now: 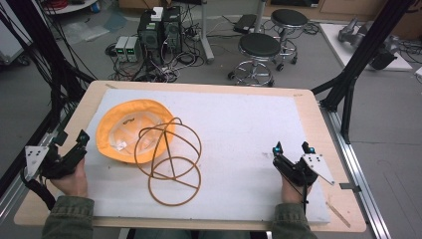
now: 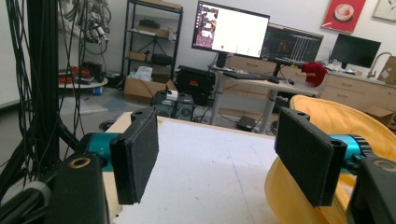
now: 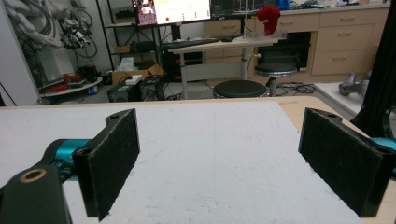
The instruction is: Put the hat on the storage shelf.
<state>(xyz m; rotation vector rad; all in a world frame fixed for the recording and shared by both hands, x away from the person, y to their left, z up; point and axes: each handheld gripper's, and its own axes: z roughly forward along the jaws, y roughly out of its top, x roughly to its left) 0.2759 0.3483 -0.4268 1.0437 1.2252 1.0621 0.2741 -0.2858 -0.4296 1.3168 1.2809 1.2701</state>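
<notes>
Both tongs stand open and empty: left tongs point(image 1: 69, 144) just beside the yellow hat point(image 1: 130, 130) on the tabletop point(image 1: 303, 107), right tongs point(image 1: 292, 148) well apart. Approach the brim low, avoiding the cord loops point(image 1: 171, 162).

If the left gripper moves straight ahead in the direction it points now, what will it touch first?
Probably the yellow hat. The left gripper is open with nothing between the jaws, and in its own view the hat's brim lies just beyond one jaw. Most of the line crosses bare white mat, so it may only graze the brim.
</notes>
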